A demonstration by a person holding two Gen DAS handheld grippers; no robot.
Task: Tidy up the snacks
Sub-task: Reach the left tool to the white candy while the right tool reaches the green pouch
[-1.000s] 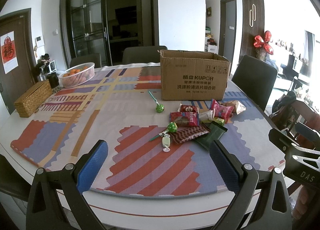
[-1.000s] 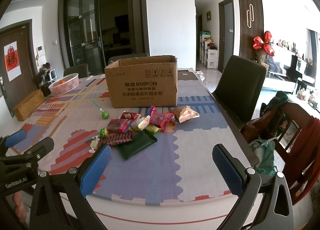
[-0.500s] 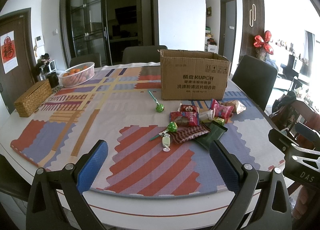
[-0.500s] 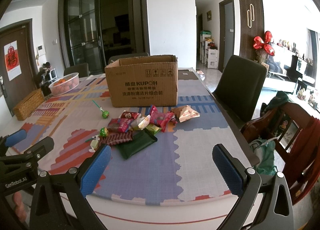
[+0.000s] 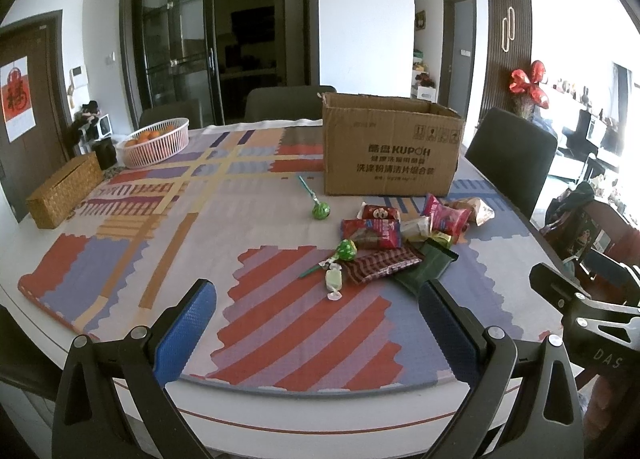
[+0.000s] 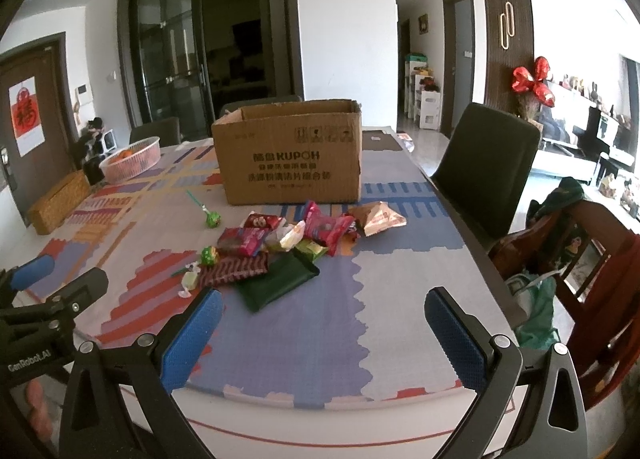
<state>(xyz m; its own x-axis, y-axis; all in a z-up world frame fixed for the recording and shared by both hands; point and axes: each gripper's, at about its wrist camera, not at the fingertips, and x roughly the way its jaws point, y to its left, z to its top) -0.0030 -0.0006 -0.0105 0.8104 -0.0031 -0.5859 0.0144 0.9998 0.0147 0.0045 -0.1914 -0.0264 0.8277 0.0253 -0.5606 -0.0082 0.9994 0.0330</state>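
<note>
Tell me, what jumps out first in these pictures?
A heap of bright snack packets lies on the patterned table mat, just in front of an open cardboard box. One green lollipop lies apart to the heap's left. Nearest the camera, the blue-padded left gripper and right gripper hang open, holding nothing.

daylight from right, blown out | interior evenly bright | focus sharp | fisheye edges bent, dark corners
</note>
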